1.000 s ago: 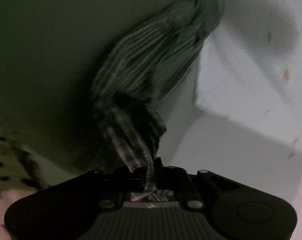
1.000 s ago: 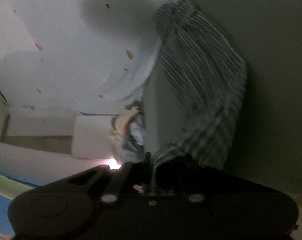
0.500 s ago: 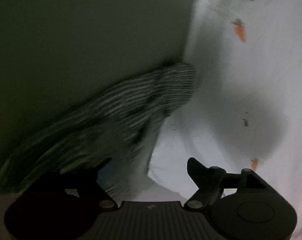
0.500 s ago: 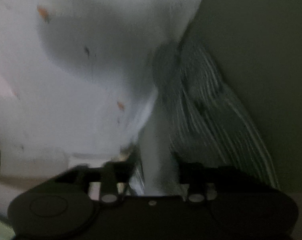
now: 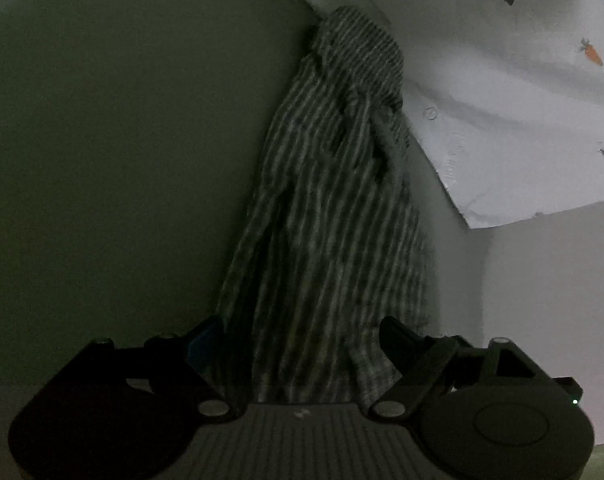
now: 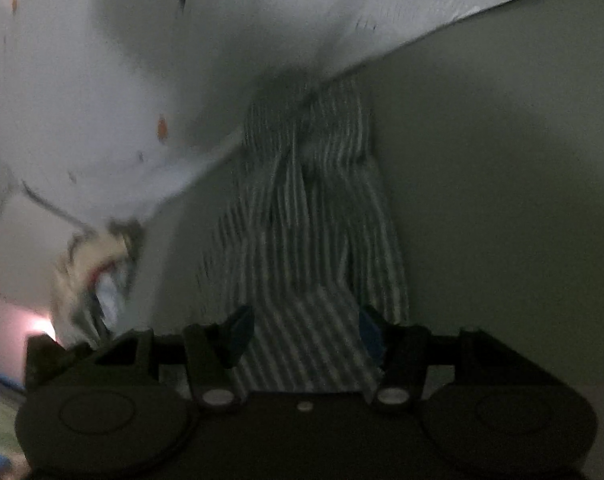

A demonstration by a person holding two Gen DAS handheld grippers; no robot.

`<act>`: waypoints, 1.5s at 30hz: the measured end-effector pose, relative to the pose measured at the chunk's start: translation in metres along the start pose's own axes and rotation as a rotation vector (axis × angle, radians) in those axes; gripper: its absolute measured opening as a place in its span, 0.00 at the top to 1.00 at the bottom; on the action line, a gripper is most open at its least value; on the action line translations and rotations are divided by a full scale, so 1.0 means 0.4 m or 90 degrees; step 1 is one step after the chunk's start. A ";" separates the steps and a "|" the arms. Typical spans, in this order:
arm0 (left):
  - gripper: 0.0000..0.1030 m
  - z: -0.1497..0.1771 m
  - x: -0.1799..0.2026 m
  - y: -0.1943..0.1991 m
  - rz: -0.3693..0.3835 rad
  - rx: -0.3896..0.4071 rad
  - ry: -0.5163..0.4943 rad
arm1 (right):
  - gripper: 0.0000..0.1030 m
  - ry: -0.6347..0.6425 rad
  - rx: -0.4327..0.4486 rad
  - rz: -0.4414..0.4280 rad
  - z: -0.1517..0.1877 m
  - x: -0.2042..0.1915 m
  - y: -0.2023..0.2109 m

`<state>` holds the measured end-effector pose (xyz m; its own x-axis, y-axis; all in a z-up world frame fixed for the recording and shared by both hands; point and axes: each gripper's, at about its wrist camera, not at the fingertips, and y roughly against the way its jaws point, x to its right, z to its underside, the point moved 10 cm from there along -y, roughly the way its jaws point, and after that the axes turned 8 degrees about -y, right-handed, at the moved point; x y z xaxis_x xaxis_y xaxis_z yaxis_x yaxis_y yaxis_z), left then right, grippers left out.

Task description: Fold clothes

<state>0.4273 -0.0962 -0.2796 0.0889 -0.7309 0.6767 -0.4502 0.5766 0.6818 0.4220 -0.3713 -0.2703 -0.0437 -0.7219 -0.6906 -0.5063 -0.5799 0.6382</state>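
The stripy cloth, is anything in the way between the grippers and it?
Nothing visible. The striped cloth lies right between the open fingers of the left gripper, and of the right gripper too, whose fingers have just been opening.

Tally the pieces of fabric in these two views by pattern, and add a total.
Striped garment: 1, lying between the open jaws of the left gripper and the right gripper.
White sheet with small carrot prints: 1.
Crumpled multicoloured clothes, too blurred to count singly: 1 heap.
Total: 3.
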 end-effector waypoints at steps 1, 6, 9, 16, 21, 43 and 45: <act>0.22 0.004 0.004 -0.007 0.003 0.005 0.002 | 0.41 0.019 -0.006 0.012 0.013 -0.006 -0.023; 0.87 0.003 0.030 0.009 -0.050 0.031 -0.079 | 0.99 0.085 -0.047 0.043 0.049 -0.028 -0.093; 0.96 -0.008 0.051 0.072 -0.048 0.080 -0.108 | 1.00 0.124 0.011 0.047 0.018 -0.073 -0.038; 0.97 -0.042 0.133 0.115 -0.008 0.115 -0.172 | 0.98 0.133 0.096 0.018 -0.088 -0.141 0.074; 0.96 -0.033 0.095 0.080 -0.035 0.098 -0.149 | 0.71 0.134 -0.009 0.069 -0.039 -0.066 -0.051; 0.97 -0.106 0.154 0.173 0.011 0.206 -0.165 | 0.98 0.207 0.153 0.052 -0.156 -0.175 0.030; 0.97 -0.150 0.165 0.175 0.019 0.228 -0.167 | 0.98 0.202 0.187 0.047 -0.209 -0.185 0.048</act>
<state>0.4550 -0.0822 -0.1704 -0.1363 -0.8107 0.5693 -0.7332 0.4691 0.4924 0.4876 -0.3603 -0.1785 0.1539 -0.8642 -0.4791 -0.7372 -0.4233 0.5267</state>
